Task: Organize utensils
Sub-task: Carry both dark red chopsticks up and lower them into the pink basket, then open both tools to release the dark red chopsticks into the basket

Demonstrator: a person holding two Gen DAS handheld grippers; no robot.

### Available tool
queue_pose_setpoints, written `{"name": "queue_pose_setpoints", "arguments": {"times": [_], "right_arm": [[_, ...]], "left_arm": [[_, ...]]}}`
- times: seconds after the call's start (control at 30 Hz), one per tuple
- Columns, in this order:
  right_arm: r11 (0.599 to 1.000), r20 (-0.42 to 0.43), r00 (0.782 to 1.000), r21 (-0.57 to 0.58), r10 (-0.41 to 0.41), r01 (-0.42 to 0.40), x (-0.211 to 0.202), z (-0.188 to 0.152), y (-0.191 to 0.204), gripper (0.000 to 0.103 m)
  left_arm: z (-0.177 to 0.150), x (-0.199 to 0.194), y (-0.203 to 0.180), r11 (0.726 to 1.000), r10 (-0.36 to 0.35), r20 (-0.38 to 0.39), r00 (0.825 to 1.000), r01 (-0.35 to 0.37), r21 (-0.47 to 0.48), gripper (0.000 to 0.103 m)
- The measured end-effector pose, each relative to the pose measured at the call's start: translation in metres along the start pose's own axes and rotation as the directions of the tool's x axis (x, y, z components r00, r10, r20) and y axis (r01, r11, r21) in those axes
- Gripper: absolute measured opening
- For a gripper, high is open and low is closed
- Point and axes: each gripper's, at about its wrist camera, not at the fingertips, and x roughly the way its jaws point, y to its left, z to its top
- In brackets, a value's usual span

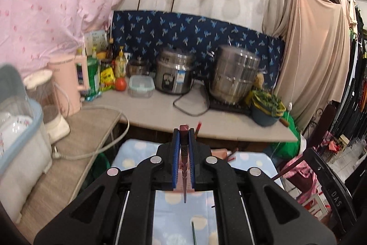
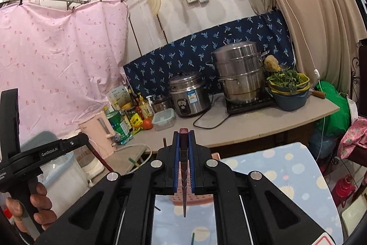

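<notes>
While each gripper's blue-padded fingers [image 1: 184, 137] [image 2: 184, 141] pinch one slim dark-red chopstick [image 1: 184, 167] [image 2: 184, 176], either could slip and drop onto the dotted blue surface [image 1: 183, 217].

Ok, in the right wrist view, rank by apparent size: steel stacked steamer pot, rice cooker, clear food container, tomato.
1. steel stacked steamer pot
2. rice cooker
3. clear food container
4. tomato
All sit on the same counter, so nearness hardly skews the order.
</notes>
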Motion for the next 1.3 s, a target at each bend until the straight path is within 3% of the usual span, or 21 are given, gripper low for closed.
{"name": "queue_pose_setpoints", "arguments": {"times": [0.2,0.37,0.73,1.13,1.17,1.23,1.27,1.3], "right_arm": [[0.999,0.041,0.999,0.037,0.015,-0.017,0.046,0.033,0.005,0.007],[0.999,0.031,1.000,0.040,-0.001,0.000,0.079,0.031,0.005,0.007],[0.999,-0.061,0.998,0.037,-0.033,0.036,0.126,-0.005,-0.012,0.007],[0.998,-0.132,0.990,0.021,-0.054,0.057,0.132,-0.036,-0.017,0.008],[0.998,-0.128,0.990,0.019,-0.058,0.061,0.130,-0.036,-0.017,0.008],[0.998,-0.133,0.989,0.018,-0.058,0.061,0.127,-0.036,-0.017,0.011],[0.998,-0.135,0.989,0.018,-0.056,0.059,0.126,-0.036,-0.017,0.011],[0.998,-0.135,0.989,0.018,-0.055,0.058,0.123,-0.036,-0.016,0.011]], "left_arm": [[0.041,0.020,-0.007,1.000,0.018,0.070,0.997,-0.018,0.009,0.007],[0.052,0.046,-0.007,0.999,0.035,0.085,0.996,-0.037,0.024,0.007],[0.018,0.113,0.007,0.999,0.048,-0.008,0.999,-0.047,0.017,0.007],[-0.010,0.127,0.013,0.998,0.067,-0.057,0.996,-0.066,0.016,0.008],[-0.011,0.125,0.012,0.998,0.066,-0.058,0.996,-0.065,0.022,0.009],[-0.013,0.123,0.011,0.997,0.074,-0.061,0.995,-0.073,0.026,0.025],[-0.015,0.120,0.011,0.996,0.084,-0.057,0.995,-0.083,0.024,0.043],[-0.016,0.117,0.010,0.996,0.089,-0.046,0.995,-0.088,0.023,0.050]]}}
